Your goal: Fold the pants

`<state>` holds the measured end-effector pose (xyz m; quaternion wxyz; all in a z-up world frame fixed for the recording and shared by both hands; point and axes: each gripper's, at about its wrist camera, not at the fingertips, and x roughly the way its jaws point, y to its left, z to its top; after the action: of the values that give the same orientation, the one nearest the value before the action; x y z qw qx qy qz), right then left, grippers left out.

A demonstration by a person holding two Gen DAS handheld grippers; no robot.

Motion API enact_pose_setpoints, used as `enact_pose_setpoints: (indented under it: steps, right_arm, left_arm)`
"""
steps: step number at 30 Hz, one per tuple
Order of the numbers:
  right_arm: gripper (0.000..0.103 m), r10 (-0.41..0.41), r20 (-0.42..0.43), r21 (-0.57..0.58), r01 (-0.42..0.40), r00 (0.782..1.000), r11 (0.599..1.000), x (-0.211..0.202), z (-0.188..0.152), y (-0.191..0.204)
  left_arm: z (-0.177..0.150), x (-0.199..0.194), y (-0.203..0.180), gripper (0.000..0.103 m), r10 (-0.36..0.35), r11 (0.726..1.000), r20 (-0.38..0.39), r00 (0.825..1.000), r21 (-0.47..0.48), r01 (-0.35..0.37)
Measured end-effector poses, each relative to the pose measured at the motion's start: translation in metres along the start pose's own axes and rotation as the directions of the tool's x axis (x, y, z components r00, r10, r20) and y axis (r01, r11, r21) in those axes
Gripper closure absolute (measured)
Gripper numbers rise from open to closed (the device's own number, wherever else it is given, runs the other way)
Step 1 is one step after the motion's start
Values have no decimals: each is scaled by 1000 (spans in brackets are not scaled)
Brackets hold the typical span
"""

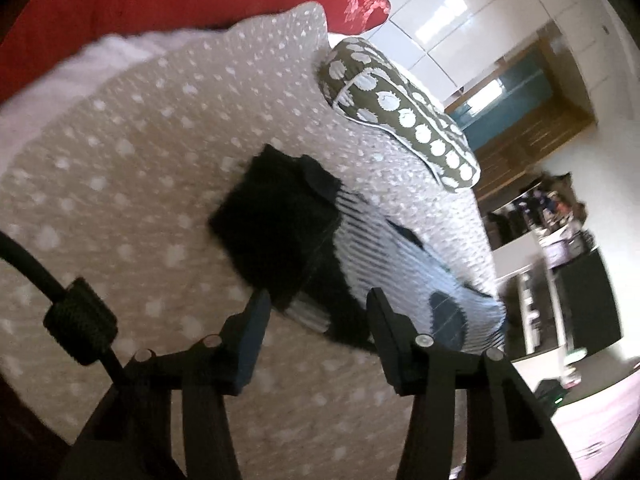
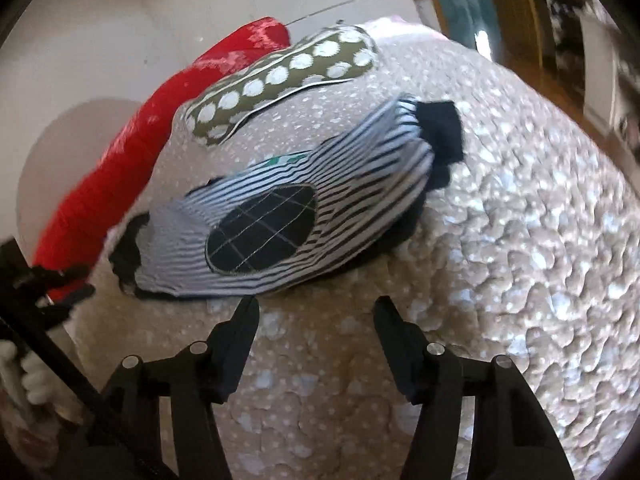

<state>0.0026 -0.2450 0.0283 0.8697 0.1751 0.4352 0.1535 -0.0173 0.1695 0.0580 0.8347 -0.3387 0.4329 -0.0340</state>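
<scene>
A: What fills the frames?

B: A beige white-dotted bedspread point(image 2: 520, 220), with a red pillow point(image 2: 120, 152) at upper left and an olive spotted cushion point(image 2: 280, 76) beside it (shelves blur at the far right).

A: And the pants?

B: The striped pants point(image 2: 300, 208), dark-patched, lie bunched mid-frame, just above the right gripper point(image 2: 316, 304), which is spread and empty. The left gripper point(image 1: 318, 300), also spread, hovers at their black edge.

Folded black-and-white striped pants point(image 1: 400, 264) with dark oval patch on beige spotted bedspread point(image 1: 140, 168); left gripper point(image 1: 318, 300) agape, empty, possibly just above them.
</scene>
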Motion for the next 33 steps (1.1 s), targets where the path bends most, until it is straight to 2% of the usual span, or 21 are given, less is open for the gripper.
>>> enact_pose_setpoints:
  steps: [3, 10, 15, 20, 24, 27, 29, 30, 33]
  right_arm:
    - [39, 8, 13, 28, -8, 1000, 1000, 0, -4, -4]
    - [39, 7, 27, 30, -7, 1000, 1000, -1, -5, -3]
    - [39, 19, 31, 24, -20, 999, 999, 0, -2, -1]
    - [39, 88, 31, 10, -88, 996, 996, -4, 1, 13]
    - [39, 164, 1, -49, -163, 987, 985, -3, 4, 41]
    - [39, 242, -38, -67, -244, 970, 967, 6, 6, 64]
    - [39, 326, -81, -39, -329, 942, 943, 16, 7, 76]
    - [38, 366, -103, -16, -370, 925, 929, 21, 7, 81]
    - [35, 494, -160, 81, -487, 855, 869, 42, 5, 94]
  left_arm:
    - [8, 18, -3, 54, -7, 1000, -37, 999, -13, 6]
    - [11, 51, -9, 54, 36, 999, -105, 994, -9, -37]
    - [15, 58, -14, 83, 53, 999, -107, 993, 2, -53]
    - [17, 75, -16, 88, 93, 995, -160, 983, -1, -95]
    - [17, 85, -11, 85, 57, 996, -196, 979, -54, -69]
    - [19, 82, -13, 87, 36, 998, -195, 980, -40, -45]
    - [20, 75, -15, 94, 10, 999, -175, 985, -29, -16]
    - [21, 71, -16, 96, -5, 999, -165, 986, -32, 0]
    - [24, 58, -19, 97, -53, 998, -132, 990, -45, 48]
